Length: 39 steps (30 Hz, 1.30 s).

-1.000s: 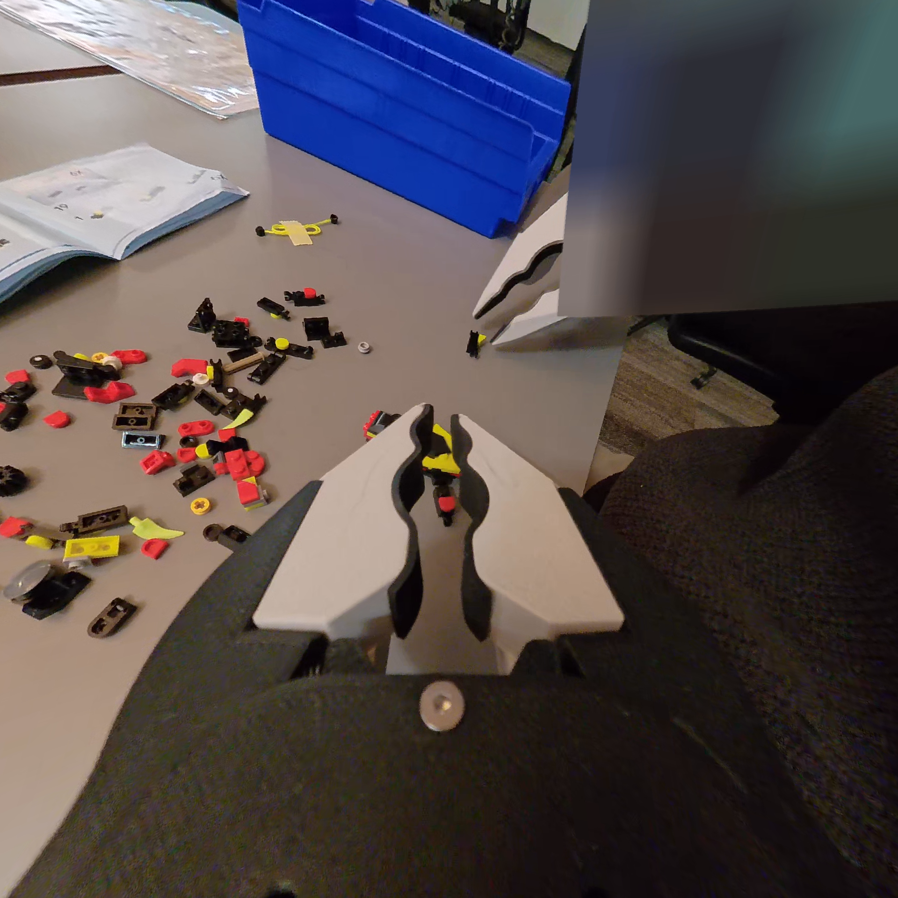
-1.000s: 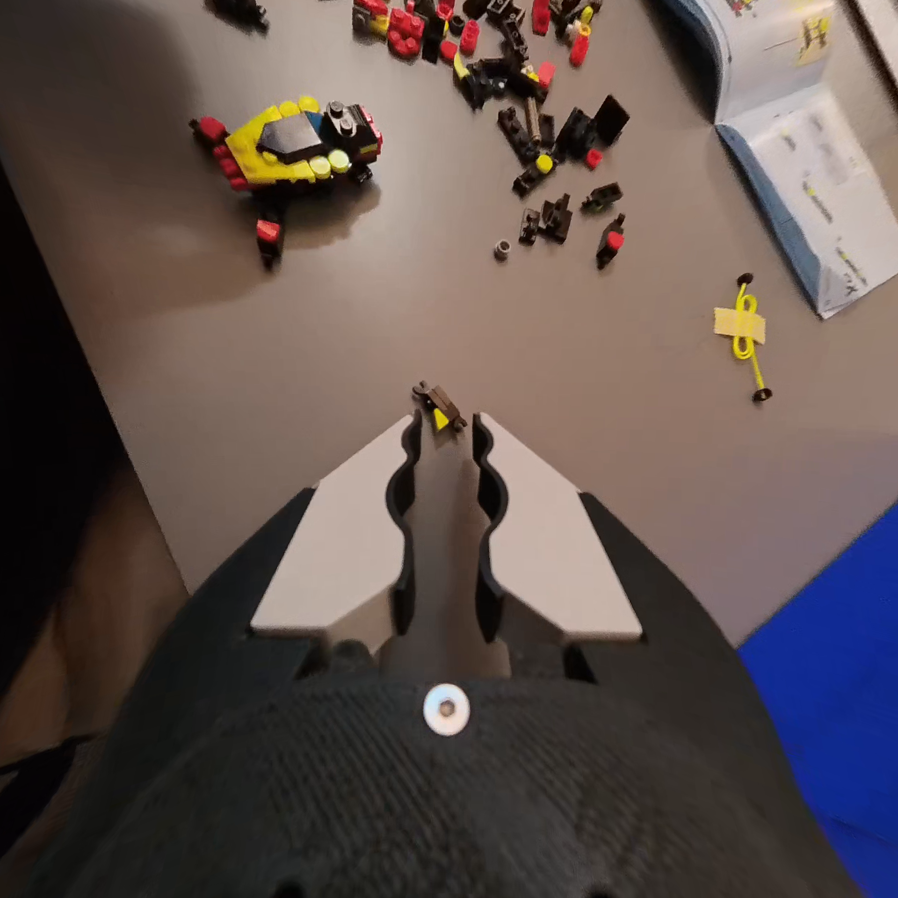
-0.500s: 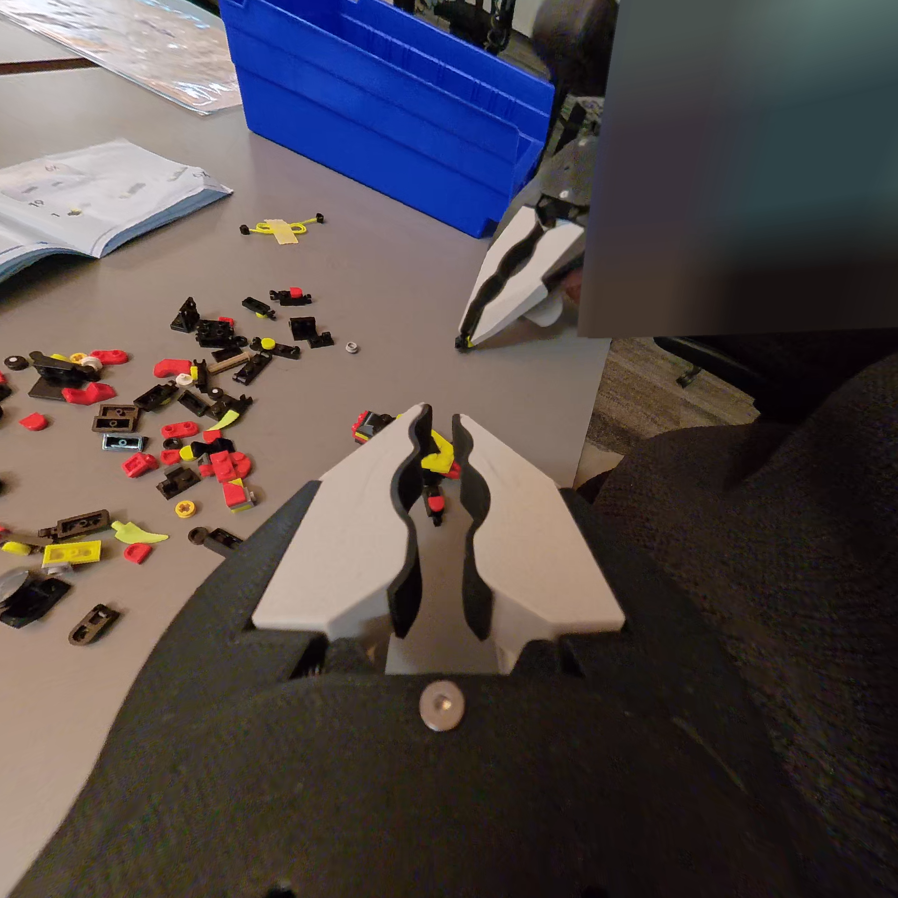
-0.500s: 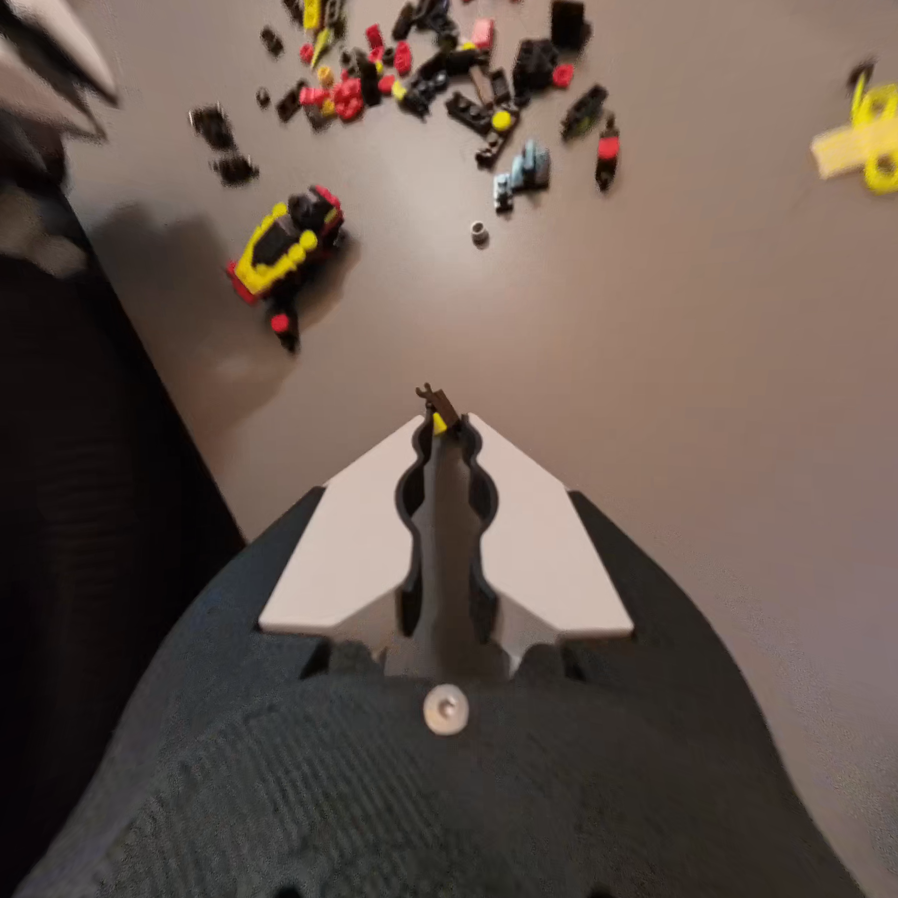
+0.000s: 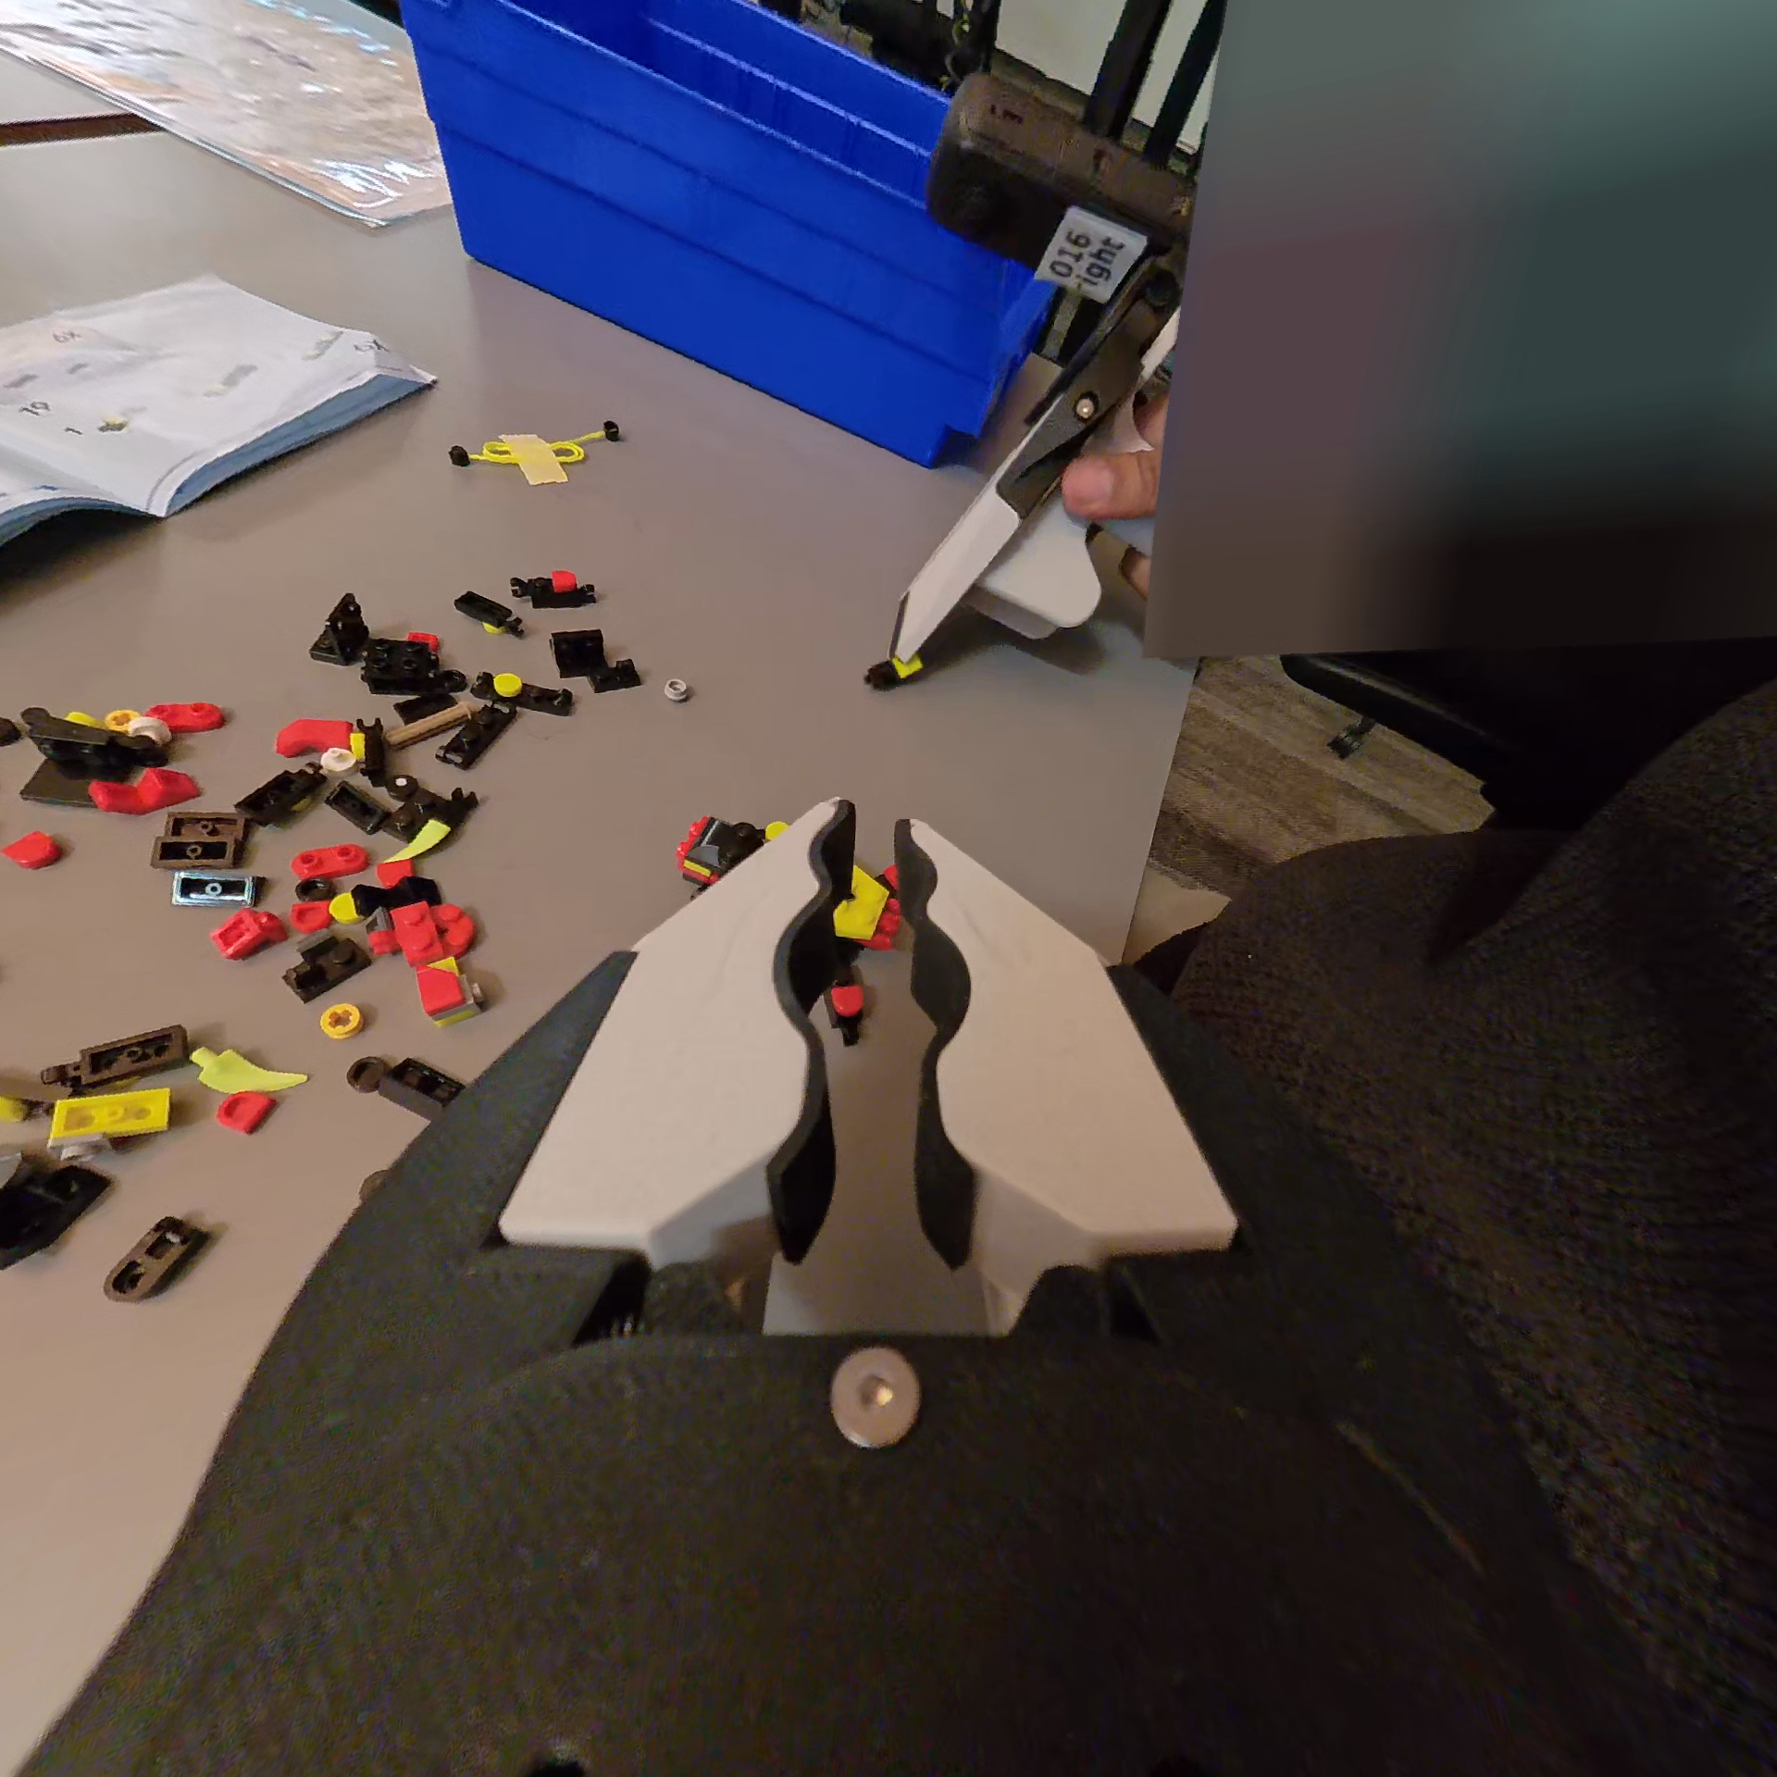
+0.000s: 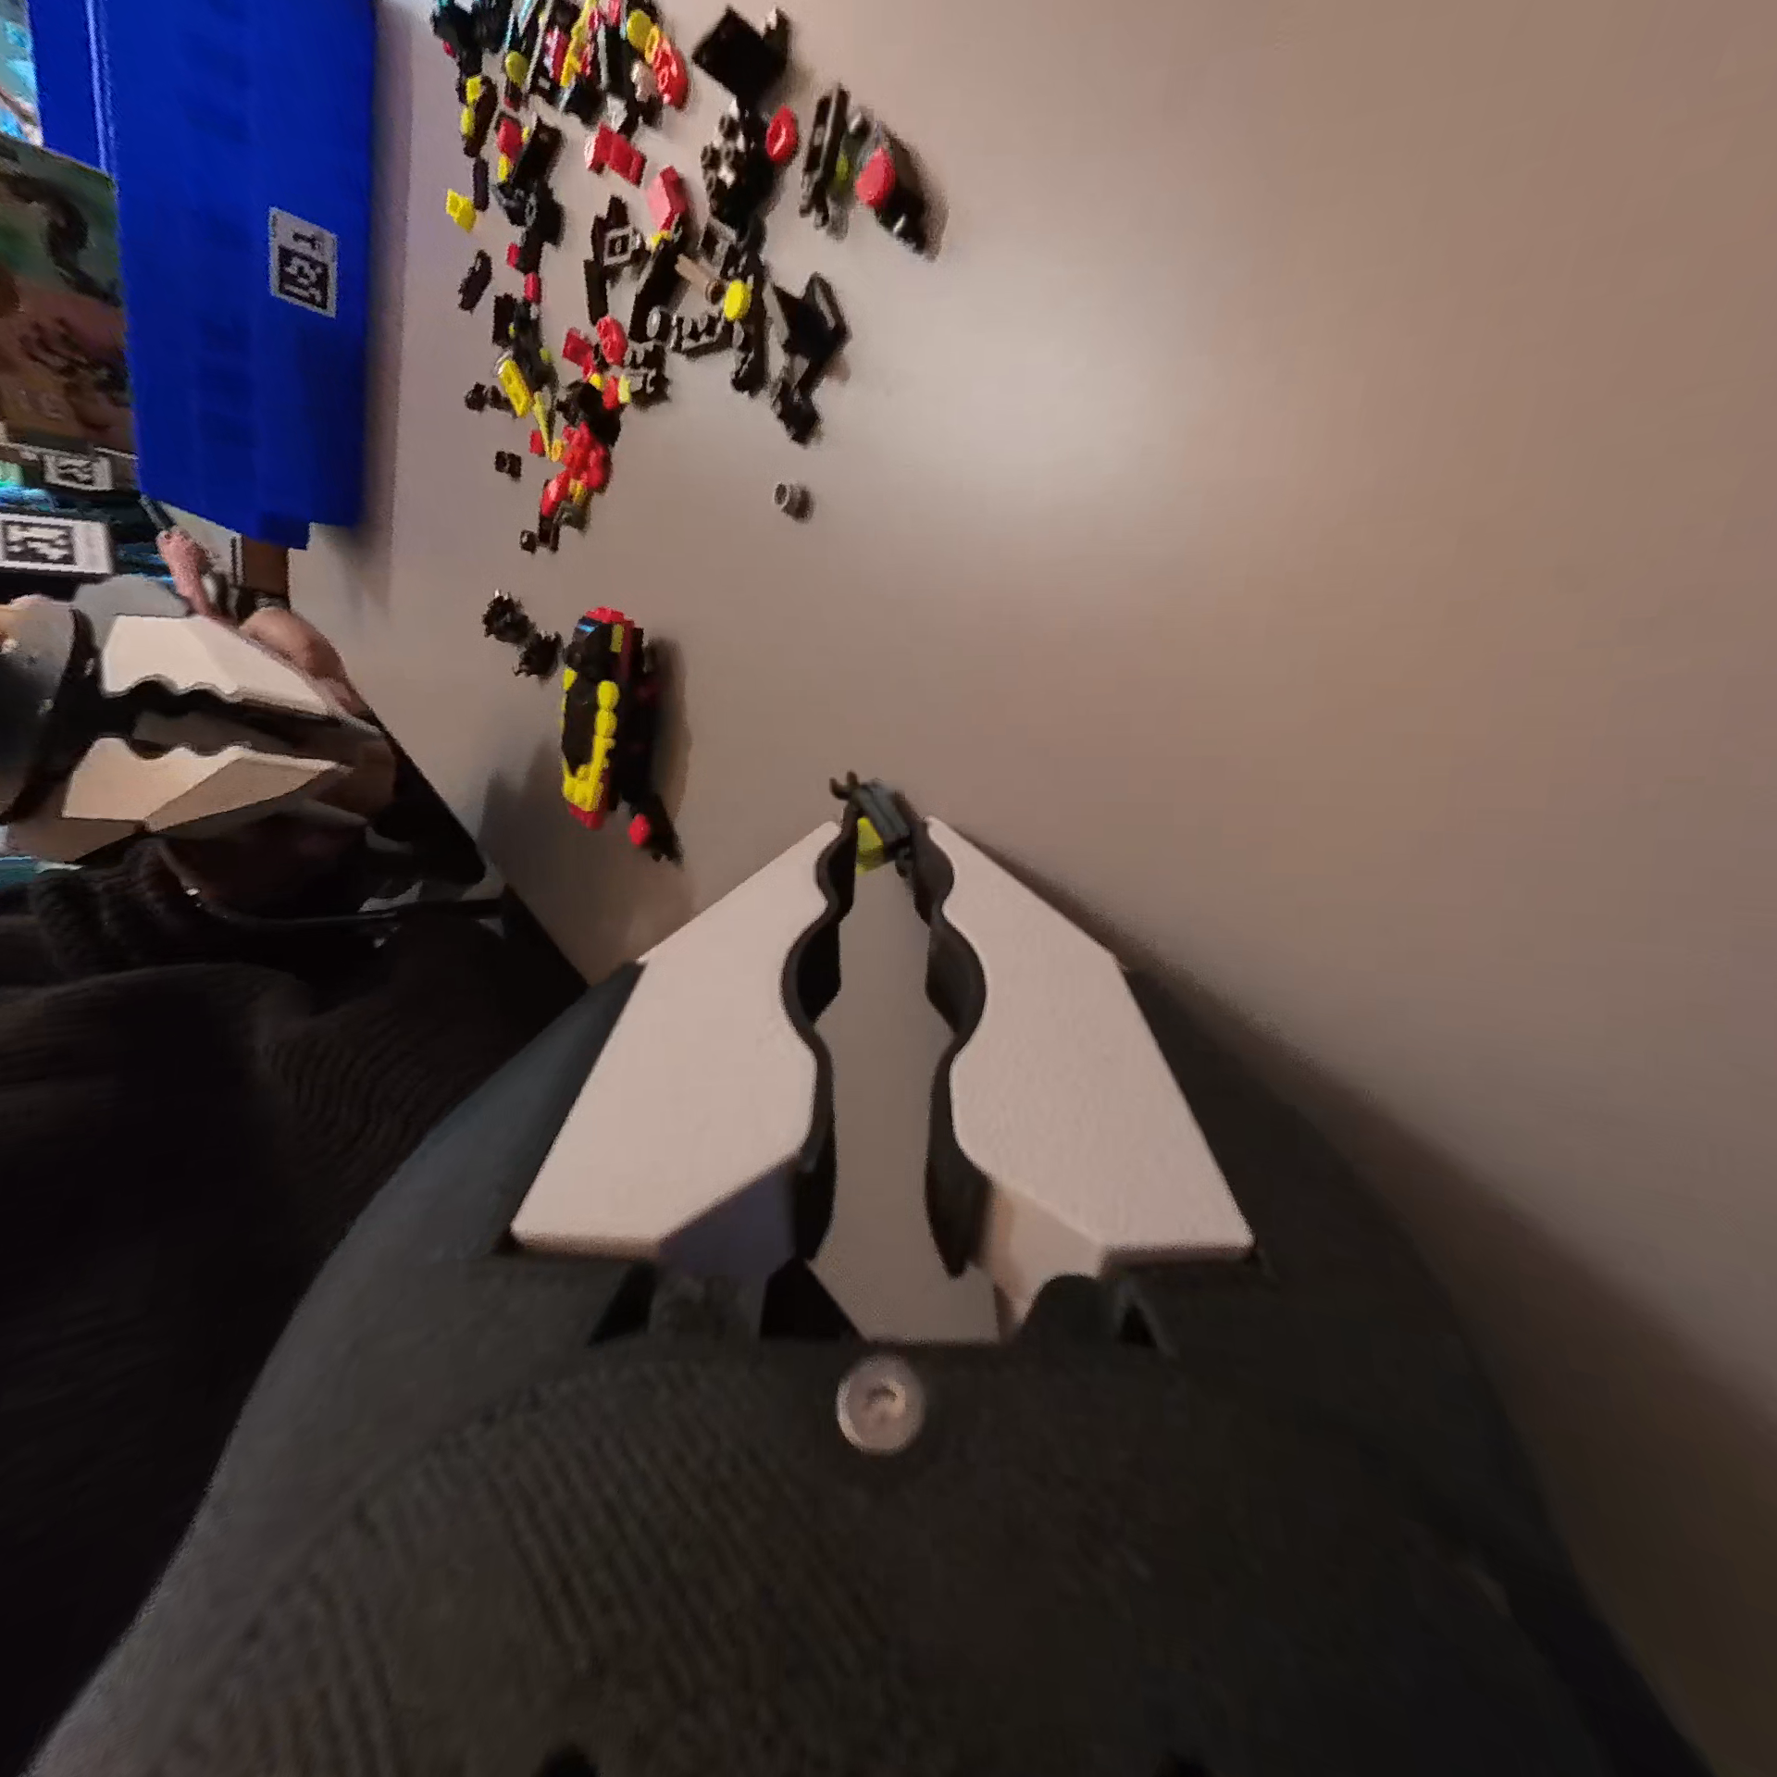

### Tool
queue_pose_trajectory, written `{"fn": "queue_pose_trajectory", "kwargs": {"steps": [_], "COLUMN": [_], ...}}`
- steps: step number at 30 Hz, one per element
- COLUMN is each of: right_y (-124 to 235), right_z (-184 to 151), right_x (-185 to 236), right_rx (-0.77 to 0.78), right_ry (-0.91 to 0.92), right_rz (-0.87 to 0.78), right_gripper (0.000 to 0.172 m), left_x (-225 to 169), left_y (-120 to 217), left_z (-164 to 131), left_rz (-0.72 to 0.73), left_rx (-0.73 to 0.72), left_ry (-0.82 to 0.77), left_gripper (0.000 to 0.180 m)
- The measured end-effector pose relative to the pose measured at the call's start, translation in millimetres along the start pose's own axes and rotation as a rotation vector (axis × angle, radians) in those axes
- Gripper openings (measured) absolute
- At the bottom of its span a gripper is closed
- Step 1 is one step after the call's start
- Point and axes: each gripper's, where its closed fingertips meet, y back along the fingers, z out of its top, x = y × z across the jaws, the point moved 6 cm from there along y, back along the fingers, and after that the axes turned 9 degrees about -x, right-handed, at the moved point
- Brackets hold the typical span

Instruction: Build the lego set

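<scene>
My right gripper (image 6: 880, 827) is shut on a small black and yellow brick piece (image 6: 870, 832), which sticks out past the fingertips. The left wrist view shows this gripper (image 5: 904, 644) pointing down with the piece (image 5: 894, 670) at the grey table (image 5: 769, 577). My left gripper (image 5: 873, 817) has its jaws almost together. A small yellow, black and red brick model (image 5: 716, 846) shows behind its fingers. In the right wrist view the model (image 6: 601, 731) lies on the table, and the left gripper (image 6: 351, 742) is apart from it at the table edge.
Several loose red, black and yellow brick pieces (image 5: 385, 817) are scattered on the left. An open booklet (image 5: 173, 404), a yellow string with tape (image 5: 534, 447) and a blue bin (image 5: 721, 221) lie farther back. The table edge (image 5: 1168, 817) runs close on the right. One gripper's finger ends stand about 15 centimeters off the other's.
My right gripper closed on the black and yellow piece that lay on the table, then turned with it in the grasp. My left gripper has stayed almost in place, jaws unchanged.
</scene>
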Motion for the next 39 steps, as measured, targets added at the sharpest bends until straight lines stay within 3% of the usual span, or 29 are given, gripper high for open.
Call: {"fn": "queue_pose_trajectory", "kwargs": {"steps": [4, 7, 8, 11, 14, 18, 20, 22, 25, 27, 29, 32, 36, 39], "right_y": [0.4, 6.3, 10.1, 21.9, 33.3, 48.2, 45.8, 37.0, 31.9, 31.2, 28.8, 21.7, 8.0, 3.0], "right_z": [7.2, 16.7, 19.5, 25.7, 33.6, 43.5, 39.8, 32.3, 29.4, 23.8, 14.4, 2.3, -6.2, -5.6], "right_x": [1.1, 7.5, 11.3, 23.5, 42.5, 53.5, 50.7, 54.0, 63.6, 62.3, 48.8, 29.0, 20.8, 17.5], "right_rx": [-0.068, -0.138, -0.151, -0.202, -0.351, -0.627, -0.700, -0.689, -0.693, -0.611, -0.468, -0.247, -0.090, -0.069], "right_ry": [0.027, 0.070, 0.111, 0.327, 0.701, 1.165, 1.331, 1.436, 1.278, 1.204, 1.150, 1.039, 0.951, 0.983], "right_rz": [0.008, 0.059, 0.086, 0.103, 0.027, -0.430, -0.632, -0.654, -0.476, -0.330, -0.241, -0.161, -0.114, -0.158], "right_gripper": [0.021, 0.057, 0.059, 0.048, 0.041, 0.030, 0.035, 0.007, 0.003, 0.026, 0.030, 0.017, 0.034, 0.039], "left_x": [-0.8, -1.7, -2.0, -2.2, -1.8, -0.4, 0.5, 1.2, 2.2, 2.5, 2.4, 2.5, 2.7, 3.4], "left_y": [0.4, 0.8, 1.0, 1.3, 1.2, 0.6, 0.5, 0.6, 0.5, 0.4, 0.1, -1.0, -2.0, -2.5], "left_z": [-0.2, 0.1, 0.4, 0.5, 0.2, -1.7, -2.1, -2.0, -2.5, -2.9, -3.2, -4.8, -6.5, -7.6], "left_rz": [-0.005, -0.007, -0.008, -0.009, -0.011, -0.012, -0.012, -0.014, -0.011, -0.011, -0.012, -0.016, -0.023, -0.028], "left_rx": [0.002, 0.002, 0.001, 0.002, 0.003, 0.013, 0.013, 0.012, 0.015, 0.018, 0.019, 0.028, 0.038, 0.043], "left_ry": [-0.001, -0.007, -0.009, -0.011, -0.011, -0.004, 0.004, 0.014, 0.018, 0.020, 0.021, 0.025, 0.034, 0.045], "left_gripper": [0.005, 0.005, 0.005, 0.005, 0.005, 0.005, 0.005, 0.005, 0.005, 0.005, 0.005, 0.005, 0.005, 0.005]}}
